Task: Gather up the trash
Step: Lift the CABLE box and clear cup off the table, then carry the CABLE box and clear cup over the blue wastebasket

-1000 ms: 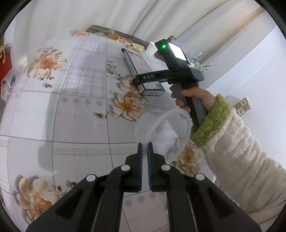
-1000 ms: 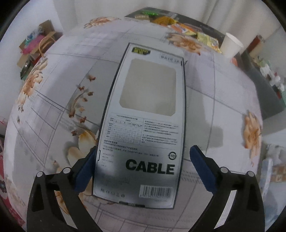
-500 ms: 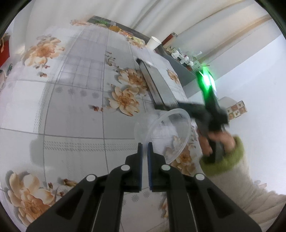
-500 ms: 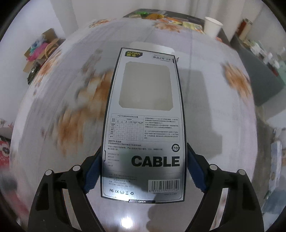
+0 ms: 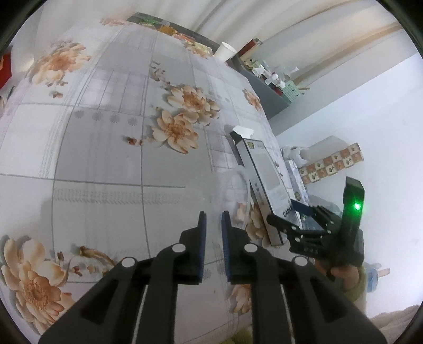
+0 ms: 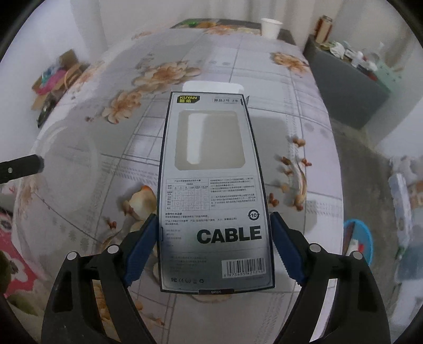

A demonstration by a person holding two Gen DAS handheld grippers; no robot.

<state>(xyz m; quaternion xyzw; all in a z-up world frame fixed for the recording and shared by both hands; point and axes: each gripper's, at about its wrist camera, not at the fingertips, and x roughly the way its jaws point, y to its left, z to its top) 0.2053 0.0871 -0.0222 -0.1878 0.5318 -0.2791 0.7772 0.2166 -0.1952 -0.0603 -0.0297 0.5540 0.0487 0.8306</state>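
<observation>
My right gripper [image 6: 212, 225] is shut on a grey cable box [image 6: 211, 185] printed "CABLE" and holds it lifted above the floral table [image 6: 277, 87]. The box also shows in the left wrist view [image 5: 267, 185], tilted, with the right gripper [image 5: 286, 211] clamped on its near end. My left gripper [image 5: 212, 215] is shut on the rim of a clear plastic cup [image 5: 224, 190], held just left of the box. The cup appears faint and blurred in the right wrist view [image 6: 66, 169].
A white paper cup [image 6: 271, 27] stands at the table's far edge, beside snack packets [image 6: 208, 25]. A dark grey cabinet [image 6: 349, 84] with clutter is at the right. A blue bin [image 6: 359, 243] sits on the floor right of the table.
My right gripper closed on the cable box, lifted it off the table and carried it toward the near right edge, beside the cup. My left gripper kept hold of the cup.
</observation>
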